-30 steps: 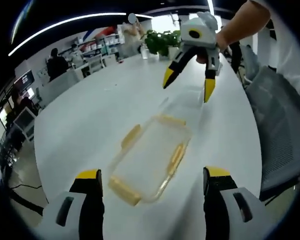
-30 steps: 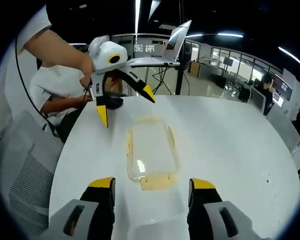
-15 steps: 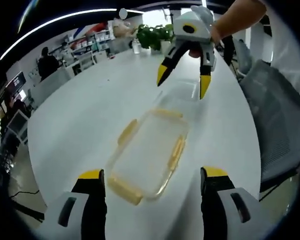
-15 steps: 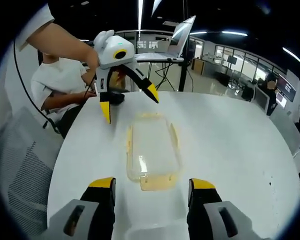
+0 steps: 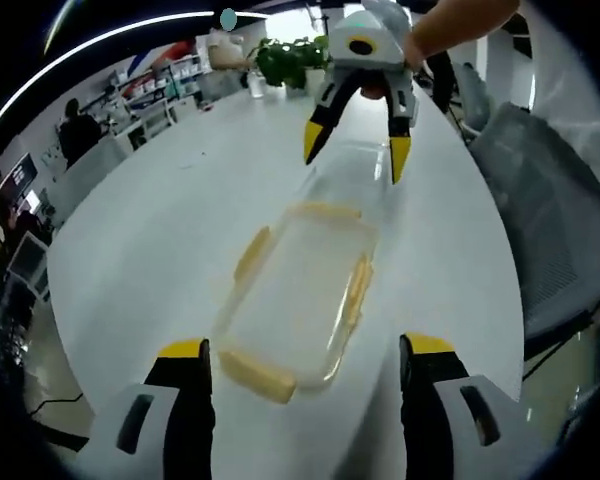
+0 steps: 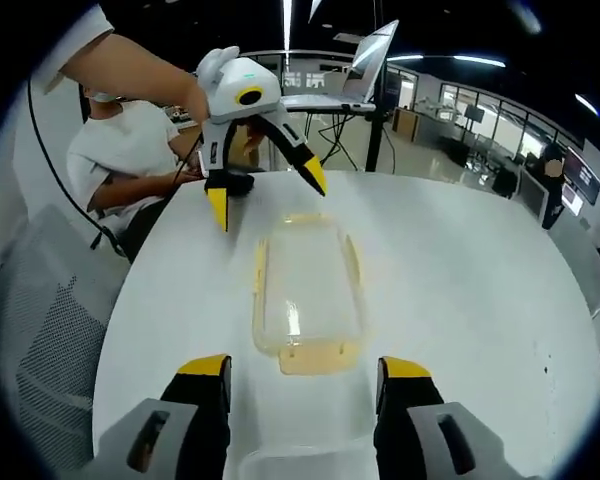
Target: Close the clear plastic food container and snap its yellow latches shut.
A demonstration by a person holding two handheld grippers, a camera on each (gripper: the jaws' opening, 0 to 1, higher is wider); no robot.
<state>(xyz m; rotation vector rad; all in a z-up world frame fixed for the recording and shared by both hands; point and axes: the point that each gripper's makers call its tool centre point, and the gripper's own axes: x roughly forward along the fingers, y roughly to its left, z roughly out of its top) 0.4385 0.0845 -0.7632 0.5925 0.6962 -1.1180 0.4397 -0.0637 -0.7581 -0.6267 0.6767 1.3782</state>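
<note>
Hovered spread-jawed, grasping nothing, left gripper (image 6: 265, 190) and right gripper (image 5: 348, 157) at opposite ends of mid-table container (image 6: 307, 295), apparently readying for 4 unsnapped latches (image 6: 312, 359).

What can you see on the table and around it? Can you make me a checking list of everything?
Surface: white table, round-edged, glossy.
Job's things: clear plastic container lying flat mid-table between the two grippers; yellow latches on its ends and long sides. Whether they are snapped cannot be told.
Clutter: a second clear piece beyond the container's far end in the left gripper view; a small dark object near the table edge.
Grippers: left gripper open, above the container's far end; right gripper open, above the opposite end.
Cables: a dark cable beside the person's arm.
Surroundings: grey mesh chair, plants, laptop on a stand, a seated person, office desks.
</note>
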